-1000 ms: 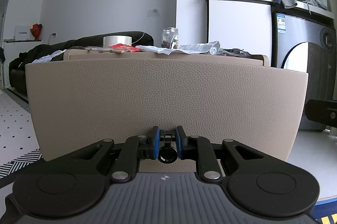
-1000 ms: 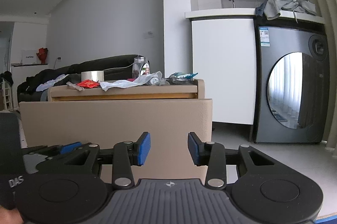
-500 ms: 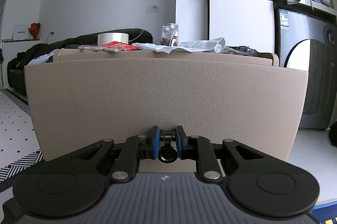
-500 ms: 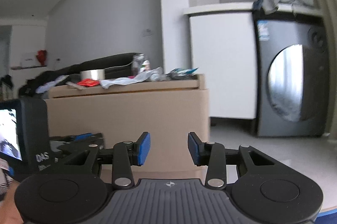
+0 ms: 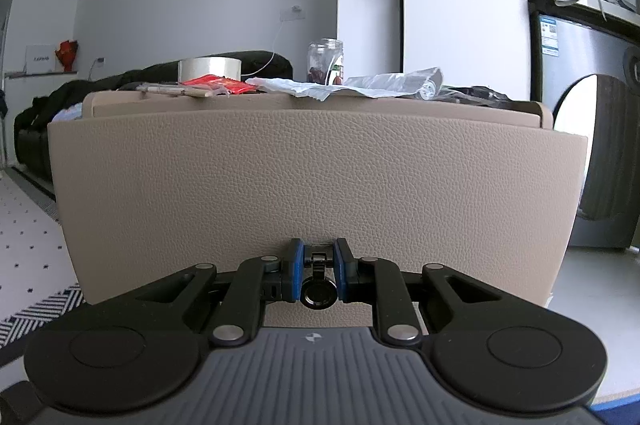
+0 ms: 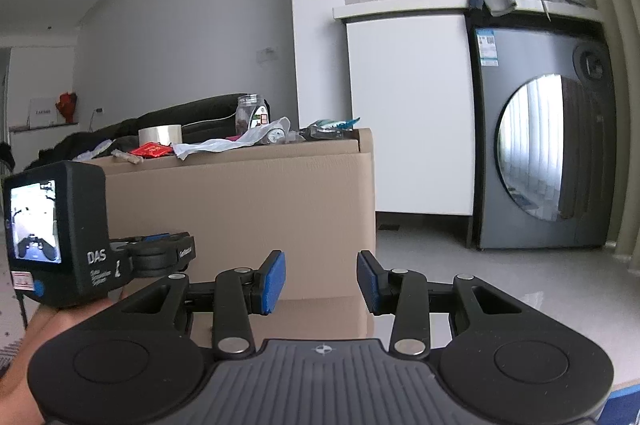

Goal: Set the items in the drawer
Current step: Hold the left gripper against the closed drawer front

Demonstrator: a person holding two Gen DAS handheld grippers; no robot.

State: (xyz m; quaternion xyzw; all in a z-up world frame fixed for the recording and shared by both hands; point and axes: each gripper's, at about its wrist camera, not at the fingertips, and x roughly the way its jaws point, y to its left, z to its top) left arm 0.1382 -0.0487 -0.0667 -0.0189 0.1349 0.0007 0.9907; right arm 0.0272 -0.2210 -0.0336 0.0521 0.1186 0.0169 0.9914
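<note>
Left hand-held gripper [image 5: 317, 273] clamped on one drawer knob [image 5: 319, 291]; right hand-held gripper [image 6: 321, 282] wide.

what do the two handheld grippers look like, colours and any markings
Both match: the left gripper and right gripper have black linkage arms with silver pivot pins, blue finger pads and a ribbed grey base. The left unit's black camera box, seen from the right wrist, carries a small lit screen and white "DAS" lettering.

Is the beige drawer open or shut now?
Open: the drawer front stands forward of the cabinet top, and the left tool grips its black knob.
</note>
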